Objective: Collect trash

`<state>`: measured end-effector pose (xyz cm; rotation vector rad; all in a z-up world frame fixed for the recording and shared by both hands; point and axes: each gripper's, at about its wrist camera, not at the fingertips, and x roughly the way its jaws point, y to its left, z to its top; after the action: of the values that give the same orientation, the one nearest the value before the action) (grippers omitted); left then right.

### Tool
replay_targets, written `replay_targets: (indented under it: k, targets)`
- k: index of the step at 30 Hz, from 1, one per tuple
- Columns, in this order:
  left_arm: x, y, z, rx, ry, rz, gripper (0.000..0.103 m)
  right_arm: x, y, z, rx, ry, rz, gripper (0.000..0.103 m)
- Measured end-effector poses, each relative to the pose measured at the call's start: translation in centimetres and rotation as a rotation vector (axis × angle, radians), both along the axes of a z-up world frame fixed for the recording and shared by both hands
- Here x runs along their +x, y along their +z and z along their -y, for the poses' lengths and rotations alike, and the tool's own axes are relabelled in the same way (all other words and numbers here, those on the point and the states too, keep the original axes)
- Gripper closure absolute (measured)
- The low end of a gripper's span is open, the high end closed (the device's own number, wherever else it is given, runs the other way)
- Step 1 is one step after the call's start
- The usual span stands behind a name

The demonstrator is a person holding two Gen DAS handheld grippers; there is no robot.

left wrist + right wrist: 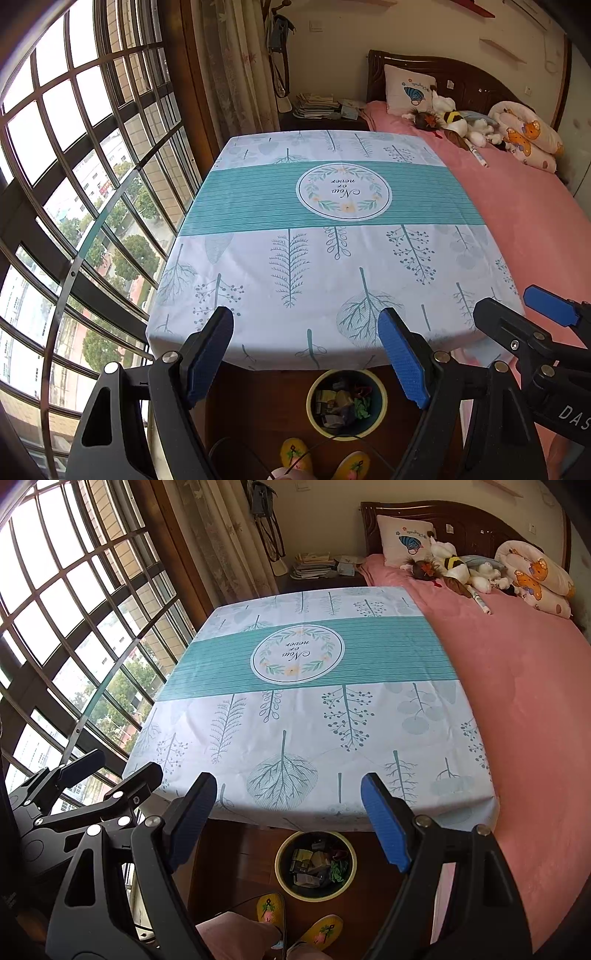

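Observation:
A small round bin [309, 403] [315, 897] with a yellow rim stands on the wooden floor just under the table's near edge. Wrappers and crumpled paper [341, 404] [314, 864] fill it. My left gripper [306, 354] [110, 771] hovers open above the bin at the table's near edge, with nothing between its blue pads. My right gripper [288, 819] [524, 310] hangs open beside it on the right, also holding nothing. The table [295, 258] [295, 720] wears a white and teal leaf-print cloth.
A pink bed [517, 206] [517, 664] adjoins the table's right side, with plush toys [461, 125] and a pillow at its head. A barred window [92, 166] runs along the left. A person's yellow slippers [295, 454] [271, 908] stand near the bin. A nightstand with papers [317, 105] sits behind the table.

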<state>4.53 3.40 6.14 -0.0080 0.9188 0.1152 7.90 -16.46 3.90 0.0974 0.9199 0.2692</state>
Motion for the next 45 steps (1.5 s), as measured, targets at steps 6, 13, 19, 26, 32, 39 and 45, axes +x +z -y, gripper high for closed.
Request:
replay_targets:
  k: [6,13,19,26,32,39,45]
  targets:
    - [-0.2,0.0,0.3,0.002,-0.004,0.0,0.021,0.0,0.0,0.1,-0.002,0.001,-0.001,0.025]
    - [-0.8,-0.2,0.5,-0.002,-0.01,-0.01,0.021,-0.2,-0.1,0.1,0.0,-0.001,-0.005,0.025]
    - [-1.3,-0.5,0.6,-0.003,-0.012,-0.023,0.021,-0.9,-0.4,0.4,0.004,-0.001,-0.019,0.025]
    - [-1.4,-0.6,0.5,-0.004,-0.013,-0.029,0.021,-1.1,-0.5,0.5,0.005,-0.002,-0.023,0.025]
    - [-1.4,-0.6,0.6,-0.004,-0.014,-0.031,0.021,-1.1,-0.5,0.5,0.007,-0.004,-0.026,0.025]
    - [-1.5,-0.5,0.5,-0.005,-0.017,-0.033,0.021,-1.1,-0.5,0.5,0.007,-0.003,-0.027,0.025]
    - [-1.6,-0.6,0.5,-0.004,-0.018,-0.039,0.021,-1.2,-0.6,0.5,0.008,-0.001,-0.03,0.025]
